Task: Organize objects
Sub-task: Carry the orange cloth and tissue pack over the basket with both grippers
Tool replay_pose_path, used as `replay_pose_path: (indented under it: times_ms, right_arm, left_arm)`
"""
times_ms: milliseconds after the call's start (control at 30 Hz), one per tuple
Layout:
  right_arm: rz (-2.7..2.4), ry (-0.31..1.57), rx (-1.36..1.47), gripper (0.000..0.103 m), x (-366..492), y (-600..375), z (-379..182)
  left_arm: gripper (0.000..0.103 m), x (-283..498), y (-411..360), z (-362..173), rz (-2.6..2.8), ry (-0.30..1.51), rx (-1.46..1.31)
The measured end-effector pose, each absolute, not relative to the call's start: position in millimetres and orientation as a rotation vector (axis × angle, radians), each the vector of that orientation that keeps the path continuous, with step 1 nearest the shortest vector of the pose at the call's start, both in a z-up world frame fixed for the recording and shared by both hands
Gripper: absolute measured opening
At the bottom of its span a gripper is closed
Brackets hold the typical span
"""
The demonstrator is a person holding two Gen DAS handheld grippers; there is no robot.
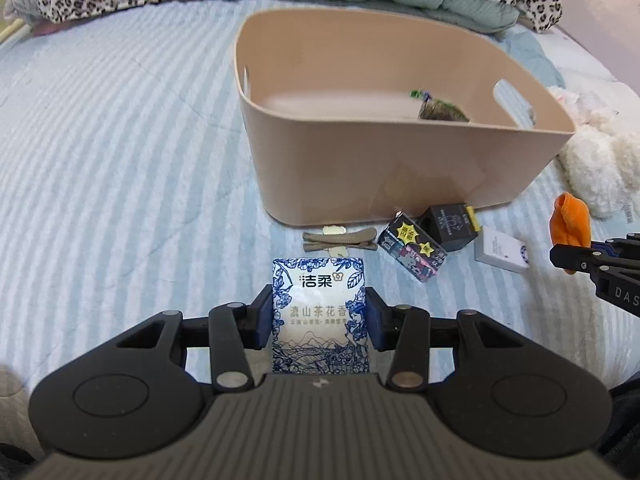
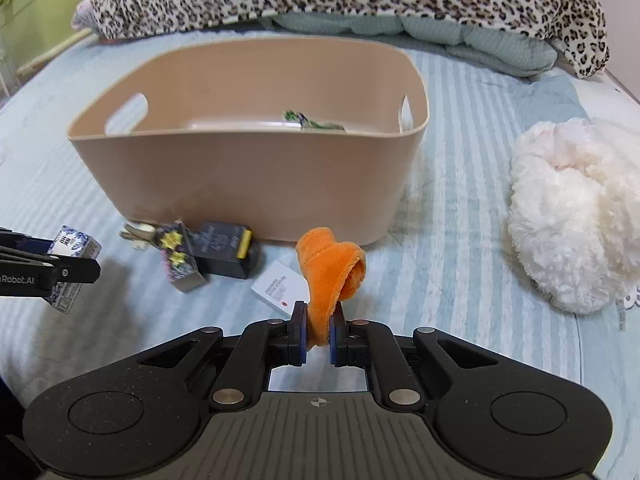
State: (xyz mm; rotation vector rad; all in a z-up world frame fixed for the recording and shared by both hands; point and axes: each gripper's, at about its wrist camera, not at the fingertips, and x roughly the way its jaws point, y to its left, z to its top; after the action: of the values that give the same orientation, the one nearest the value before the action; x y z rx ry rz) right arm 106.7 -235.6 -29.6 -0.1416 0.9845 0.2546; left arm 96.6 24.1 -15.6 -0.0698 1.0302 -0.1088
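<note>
Tissue pack [image 1: 320,314], blue-and-white printed, is clamped between the pads of the left gripper [image 1: 320,316] and held above the striped bedcover [image 1: 120,140], short of the beige bin [image 1: 400,168]. Orange plush piece [image 2: 330,276] is pinched by the right gripper [image 2: 319,336]. Hair clips [image 1: 340,239], two dark boxes and a white box [image 2: 280,286] are seen lying just before the bin's front wall.
</note>
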Motion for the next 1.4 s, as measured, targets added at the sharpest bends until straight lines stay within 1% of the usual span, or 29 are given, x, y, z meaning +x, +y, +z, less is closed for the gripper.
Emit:
replay_pose_path:
  times_ms: [167,467,700,867,1133,1400]
  right_arm:
    - [0.254,0.937,-0.119,0.010,97,-237,-13]
    - [0.251,0.805,-0.083,0.010,93,-235,37]
    - [0.261,0.696,-0.055,0.010,107,-228,71]
    - [0.254,0.657,-0.033,0.010,128,-221,80]
    - [0.240,0.709,0.039,0.010,175,-216,63]
    - [0.218,0.786,0.027,0.010,209,-199,31]
  left_arm:
    - [0.047,94,24,1,-0.120,0.981,-0.078]
    - [0.047,92,26,43,-0.127,0.848,-0.053]
    - [0.047,111,20,69,-0.134,0.760,-0.023]
    - [0.047,135,13,78,-0.130,0.714,-0.003]
    - [0.047,178,-5,62,-0.137,0.718,0.046]
    - [0.047,216,-22,11,-0.113,0.812,0.085]
